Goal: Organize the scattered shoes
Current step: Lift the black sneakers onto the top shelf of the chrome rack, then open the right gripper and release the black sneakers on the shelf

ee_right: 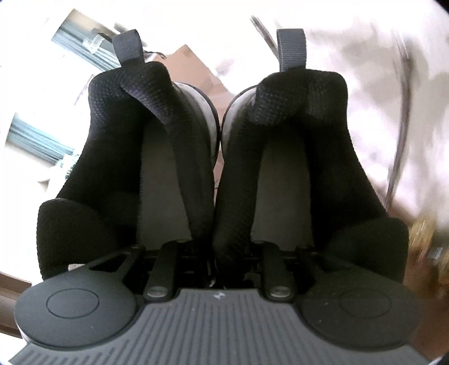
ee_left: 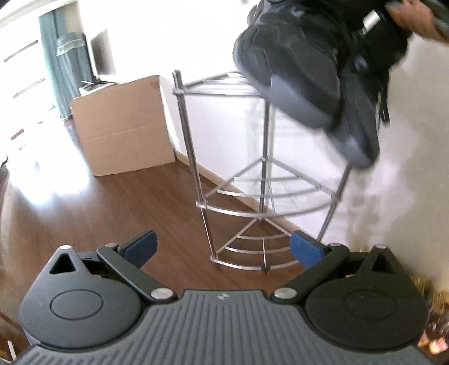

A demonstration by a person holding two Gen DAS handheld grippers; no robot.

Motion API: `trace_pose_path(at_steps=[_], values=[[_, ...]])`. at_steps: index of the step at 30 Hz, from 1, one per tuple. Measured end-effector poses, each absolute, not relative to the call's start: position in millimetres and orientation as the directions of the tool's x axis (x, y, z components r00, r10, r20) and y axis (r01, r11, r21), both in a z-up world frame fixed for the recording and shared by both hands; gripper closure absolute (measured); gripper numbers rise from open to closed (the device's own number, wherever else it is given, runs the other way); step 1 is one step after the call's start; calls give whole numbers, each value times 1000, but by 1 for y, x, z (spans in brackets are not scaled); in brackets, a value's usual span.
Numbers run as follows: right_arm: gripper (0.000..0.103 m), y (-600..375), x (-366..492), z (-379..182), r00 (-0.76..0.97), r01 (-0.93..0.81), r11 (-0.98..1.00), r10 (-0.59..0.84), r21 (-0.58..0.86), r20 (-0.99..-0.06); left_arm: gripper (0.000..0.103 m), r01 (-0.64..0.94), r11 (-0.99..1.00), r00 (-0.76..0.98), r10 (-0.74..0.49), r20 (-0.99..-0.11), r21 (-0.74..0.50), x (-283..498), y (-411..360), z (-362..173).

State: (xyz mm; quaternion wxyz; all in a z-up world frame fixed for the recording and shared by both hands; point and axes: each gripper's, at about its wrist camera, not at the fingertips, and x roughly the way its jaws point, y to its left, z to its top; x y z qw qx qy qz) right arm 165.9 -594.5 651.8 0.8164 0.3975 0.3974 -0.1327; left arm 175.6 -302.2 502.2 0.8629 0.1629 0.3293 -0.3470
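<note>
Left wrist view: the left gripper [ee_left: 223, 247] fills the bottom of the frame with its blue-padded fingers [ee_left: 306, 250] spread wide and nothing between them, so this hand is free, probably kept back to steady or guide. Beyond it, in the middle of the frame, stands a metal corner rack [ee_left: 261, 193] with curved wire shelves, tucked where the white wall [ee_left: 213, 39] meets the wooden floor [ee_left: 120, 202]; every shelf that shows is bare, which suggests it is where the shoes are meant to go. A cardboard box [ee_left: 123, 126] sits on the floor at centre left, near the rack but apart from it. In the upper right a pair of black shoes [ee_left: 303, 73] hangs in the air, soles toward the camera, above the rack's top shelf, with a hand [ee_left: 415, 19] at the corner behind them; carried high like this, the pair can clear the top rail before being lowered. Right wrist view: the right gripper [ee_right: 214, 255] is clenched on the two shoes [ee_right: 213, 168] together, its fingers reaching into the openings and pinching the inner walls of both against each other, so one grasp carries the pair heel loops outward. The blurred rack shows only as thin lines at the upper right.
</note>
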Motion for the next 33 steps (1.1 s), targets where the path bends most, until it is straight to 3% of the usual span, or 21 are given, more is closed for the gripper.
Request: trace_pose_path(at_steps=[5, 11, 19, 21, 24, 25, 26, 29, 33], values=[[84, -637, 258, 706, 510, 597, 739, -49, 313, -859, 1, 649, 760, 570, -459, -682, 31, 187, -318, 504], [85, -673, 334, 688, 339, 685, 715, -144, 139, -930, 1, 587, 807, 574, -356, -737, 68, 185, -320, 488], [84, -686, 393, 654, 234, 715, 695, -140, 73, -962, 1, 524, 846, 560, -252, -789, 102, 161, -303, 477], [79, -689, 398, 652, 217, 725, 684, -119, 79, -969, 1, 516, 851, 553, -241, -797, 101, 152, -301, 480], [66, -694, 404, 655, 172, 740, 669, -90, 68, -981, 1, 505, 858, 548, -229, -805, 100, 149, -302, 483], [44, -701, 408, 659, 160, 737, 674, -104, 49, -982, 1, 503, 858, 550, -226, -804, 103, 149, -302, 485], [32, -713, 408, 665, 179, 736, 676, -138, 40, -974, 1, 502, 859, 552, -223, -803, 106, 148, -303, 486], [7, -712, 414, 714, 274, 748, 663, -249, 43, -929, 1, 503, 855, 578, -225, -785, 125, 149, -307, 495], [1, -701, 381, 796, 525, 663, 743, -380, 86, -762, 1, 502, 856, 612, -247, -752, 127, 155, -314, 515]])
